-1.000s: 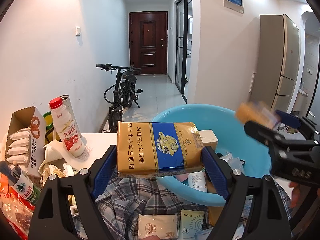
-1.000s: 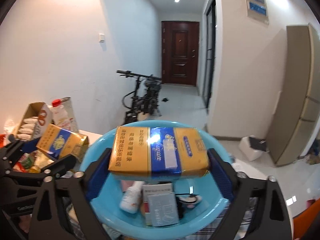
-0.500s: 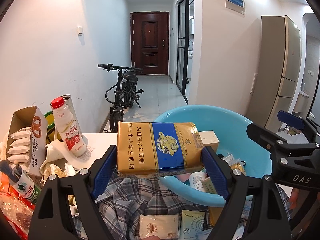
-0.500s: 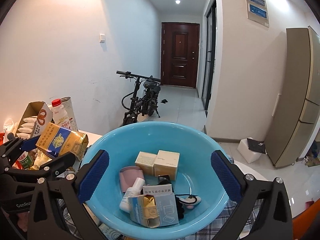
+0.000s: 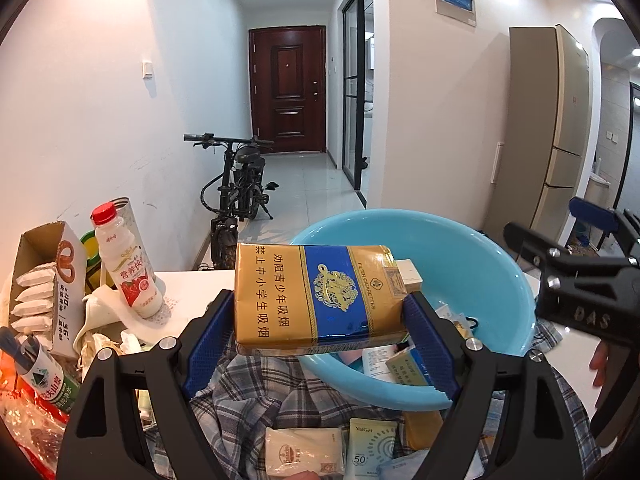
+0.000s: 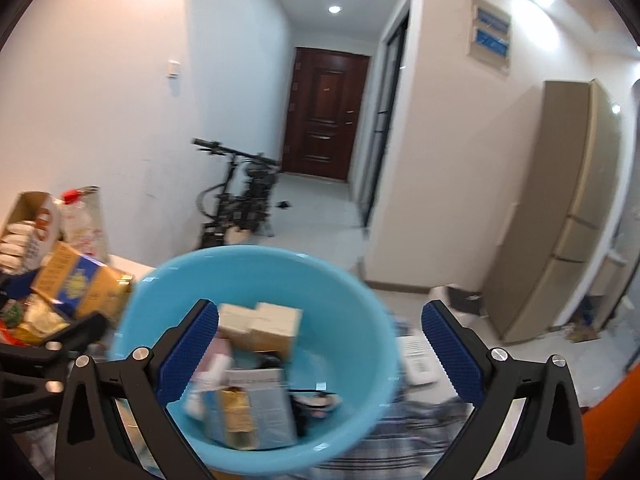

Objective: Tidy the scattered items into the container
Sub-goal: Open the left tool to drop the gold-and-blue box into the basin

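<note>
Basin (image 5: 460, 248) – several boxes already inside | your left gripper (image 5: 320, 334) clamped the cigarette carton (image 5: 316, 298), not yet dropped | your right gripper (image 6: 320, 346) gaped wide, empty – packets remained on the cloth (image 5: 256, 392)

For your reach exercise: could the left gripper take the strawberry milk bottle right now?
Probably not: the left gripper is shut on the cigarette carton, so its jaws are occupied, though the milk bottle stands unobstructed.

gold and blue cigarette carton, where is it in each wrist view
Left wrist view: the cigarette carton fills the centre, clamped between the left gripper pads.
Right wrist view: same cigarette carton at the left edge, blurred, left of the basin.
Shared landmark: the blue basin.
</note>
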`<act>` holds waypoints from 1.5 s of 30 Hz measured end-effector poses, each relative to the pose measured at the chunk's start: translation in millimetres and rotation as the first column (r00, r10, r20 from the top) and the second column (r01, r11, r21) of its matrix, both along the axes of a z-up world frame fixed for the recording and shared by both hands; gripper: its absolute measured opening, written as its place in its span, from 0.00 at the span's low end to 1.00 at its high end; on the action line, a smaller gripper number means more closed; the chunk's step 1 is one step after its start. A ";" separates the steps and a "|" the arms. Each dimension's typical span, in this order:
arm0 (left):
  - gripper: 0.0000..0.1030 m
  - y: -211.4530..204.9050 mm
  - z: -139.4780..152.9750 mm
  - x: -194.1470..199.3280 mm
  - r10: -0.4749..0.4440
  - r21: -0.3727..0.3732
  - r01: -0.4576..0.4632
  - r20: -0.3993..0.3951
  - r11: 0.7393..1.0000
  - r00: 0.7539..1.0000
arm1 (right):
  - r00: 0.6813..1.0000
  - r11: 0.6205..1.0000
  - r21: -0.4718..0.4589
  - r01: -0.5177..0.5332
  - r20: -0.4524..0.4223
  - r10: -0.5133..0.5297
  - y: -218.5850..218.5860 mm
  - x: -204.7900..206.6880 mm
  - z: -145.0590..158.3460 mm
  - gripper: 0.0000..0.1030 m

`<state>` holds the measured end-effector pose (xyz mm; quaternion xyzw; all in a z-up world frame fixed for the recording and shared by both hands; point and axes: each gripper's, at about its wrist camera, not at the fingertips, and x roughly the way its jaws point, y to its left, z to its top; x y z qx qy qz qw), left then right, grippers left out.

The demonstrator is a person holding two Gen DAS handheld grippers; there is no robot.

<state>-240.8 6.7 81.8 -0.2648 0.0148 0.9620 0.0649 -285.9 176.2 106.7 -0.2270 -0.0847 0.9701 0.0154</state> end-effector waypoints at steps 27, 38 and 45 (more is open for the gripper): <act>0.81 51.1 -3.8 -44.3 -0.063 0.012 0.063 0.000 0.998 0.998 | 0.992 0.979 -0.169 0.110 -0.039 -0.118 80.0 8.5 25.1 1.00; 0.81 47.1 -4.2 -51.0 -0.035 0.022 0.035 0.016 0.999 0.999 | 0.991 0.978 -0.189 0.092 -0.079 -0.109 68.0 12.7 26.9 1.00; 0.86 51.4 -3.2 -51.1 -0.039 0.008 0.039 0.022 0.999 0.999 | 0.993 0.984 -0.161 0.080 -0.074 -0.093 57.8 10.2 26.3 1.00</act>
